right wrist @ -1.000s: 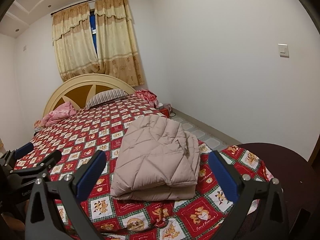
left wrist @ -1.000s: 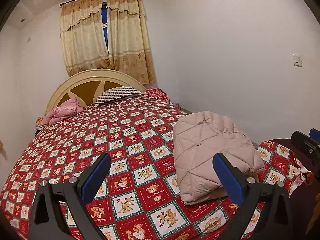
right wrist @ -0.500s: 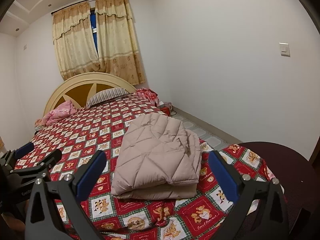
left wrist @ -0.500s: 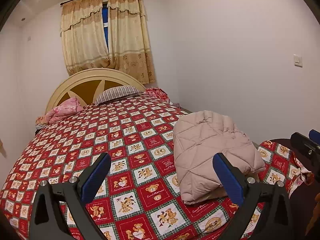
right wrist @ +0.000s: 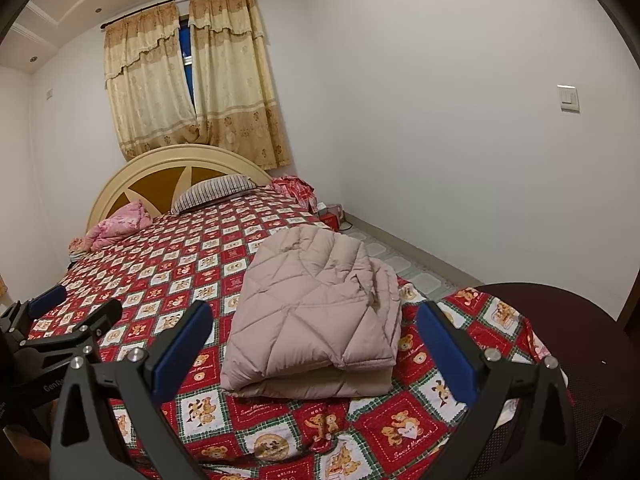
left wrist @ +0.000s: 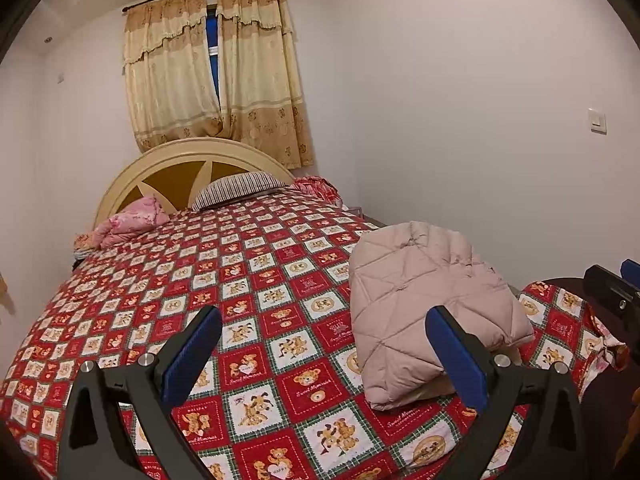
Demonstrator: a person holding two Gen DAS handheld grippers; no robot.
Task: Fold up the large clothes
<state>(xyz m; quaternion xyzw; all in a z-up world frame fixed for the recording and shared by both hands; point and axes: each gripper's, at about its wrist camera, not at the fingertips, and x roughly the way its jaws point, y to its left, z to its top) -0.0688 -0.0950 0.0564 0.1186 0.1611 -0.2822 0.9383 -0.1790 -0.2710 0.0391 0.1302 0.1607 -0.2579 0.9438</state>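
Note:
A beige quilted jacket (left wrist: pixel 424 304) lies folded into a thick bundle near the foot of the bed, on the red teddy-bear bedspread (left wrist: pixel 224 280). It also shows in the right wrist view (right wrist: pixel 316 312). My left gripper (left wrist: pixel 324 344) is open and empty, held above the bedspread just left of the jacket. My right gripper (right wrist: pixel 316 344) is open and empty, held in front of the jacket's near edge. The left gripper also shows in the right wrist view (right wrist: pixel 64 316), at the far left.
A striped pillow (left wrist: pixel 240 190) and a pink bundle (left wrist: pixel 132 220) lie by the cream headboard (left wrist: pixel 188 160). A dark round chair seat (right wrist: pixel 560 320) stands at the bed's right foot. The white wall (right wrist: pixel 440 140) runs along the right, with tiled floor (right wrist: pixel 384 248) between.
Both grippers have shifted very slightly; the views are almost unchanged. The jacket has not moved and both grippers stay open.

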